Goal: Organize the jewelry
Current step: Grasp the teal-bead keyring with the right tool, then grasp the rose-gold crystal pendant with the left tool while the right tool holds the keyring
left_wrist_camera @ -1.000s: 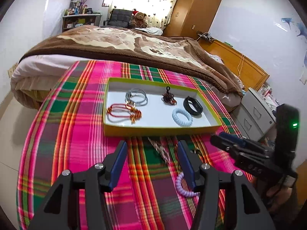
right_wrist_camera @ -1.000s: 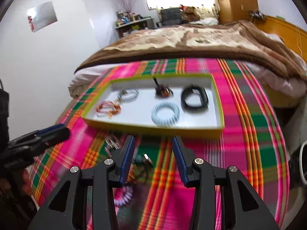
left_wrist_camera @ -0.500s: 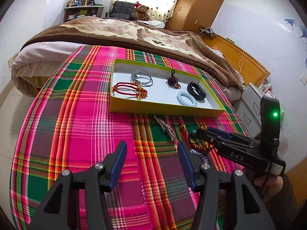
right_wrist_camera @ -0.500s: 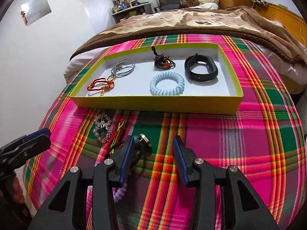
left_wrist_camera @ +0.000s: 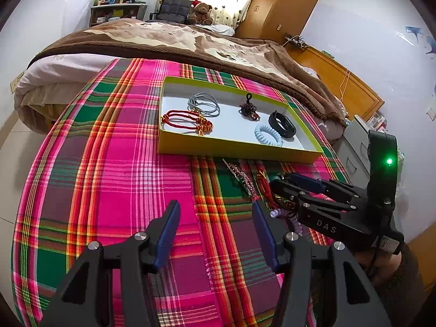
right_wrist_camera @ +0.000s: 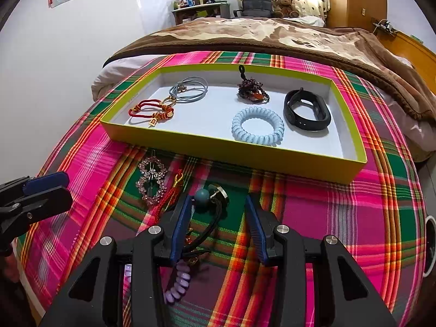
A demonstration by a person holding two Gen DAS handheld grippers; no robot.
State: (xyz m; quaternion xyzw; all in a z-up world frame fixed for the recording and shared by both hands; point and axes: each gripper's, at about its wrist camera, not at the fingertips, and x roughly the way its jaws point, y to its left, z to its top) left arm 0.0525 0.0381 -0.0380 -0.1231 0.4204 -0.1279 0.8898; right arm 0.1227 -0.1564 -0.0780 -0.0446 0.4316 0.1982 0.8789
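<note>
At the lower centre of the right wrist view we see a black cord hair tie (right_wrist_camera: 209, 227) with a round teal bead, lying on the woven plaid cloth (right_wrist_camera: 313, 218). The right gripper (right_wrist_camera: 218, 218) is closing around it, pads not yet pressing. Above, the shallow yellow cardboard tray (right_wrist_camera: 231, 147) holds a ribbed pale-blue coil (right_wrist_camera: 257, 128). The left gripper (left_wrist_camera: 215, 234) is spread, empty.

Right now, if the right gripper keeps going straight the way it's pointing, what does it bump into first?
Probably the black cord hair tie with the teal bead, lying on the plaid cloth just ahead of the right gripper, whose jaws are closing slightly. Depth is hard to judge here.
</note>
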